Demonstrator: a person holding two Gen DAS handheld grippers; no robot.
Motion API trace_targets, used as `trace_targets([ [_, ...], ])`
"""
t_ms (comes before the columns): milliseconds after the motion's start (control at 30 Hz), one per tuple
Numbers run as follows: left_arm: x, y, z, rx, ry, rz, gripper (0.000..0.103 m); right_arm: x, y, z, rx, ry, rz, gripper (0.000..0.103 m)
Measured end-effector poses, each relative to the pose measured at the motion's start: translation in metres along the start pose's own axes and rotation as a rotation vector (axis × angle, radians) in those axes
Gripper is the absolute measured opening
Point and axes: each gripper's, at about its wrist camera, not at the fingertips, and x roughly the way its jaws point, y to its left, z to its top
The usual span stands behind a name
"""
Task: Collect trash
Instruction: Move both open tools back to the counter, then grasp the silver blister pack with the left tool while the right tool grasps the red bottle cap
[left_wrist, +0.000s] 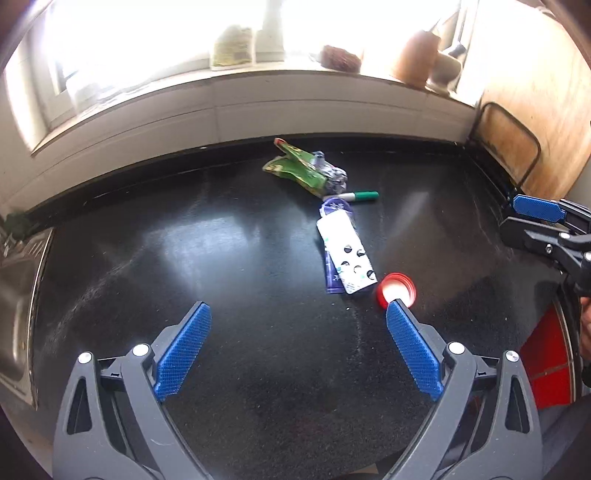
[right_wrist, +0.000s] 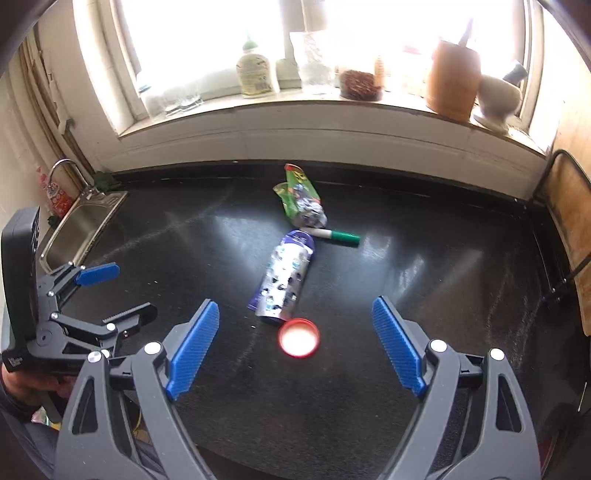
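We hold the left gripper (left_wrist: 298, 314) and right gripper (right_wrist: 295, 312) spread wide and empty above the black counter (right_wrist: 424, 277). The trash lies in a line: red cap (right_wrist: 299, 337) nearest, blister pack (right_wrist: 282, 277), green marker (right_wrist: 336, 235), then green wrapper (right_wrist: 295, 195). We judge that the flat cap may skid from the pads, and the round marker may roll if nudged.

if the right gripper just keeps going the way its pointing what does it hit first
Most likely the red cap: it lies on the black countertop between and just ahead of the right gripper and its open, empty jaws. Depth is unclear; the blister pack lies just beyond.
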Motion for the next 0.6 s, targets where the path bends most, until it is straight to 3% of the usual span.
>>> trace_targets([
  [267,0.057,-0.021,0.027,0.006,0.103,-0.034,0.093,0.042,-0.011,-0.02,-0.063,0.055,0.022,0.082],
  [600,0.149,-0.043,0.052,-0.044,0.185,-0.029,0.093,0.124,0.0,-0.056,-0.252,0.158,0.08,0.082],
])
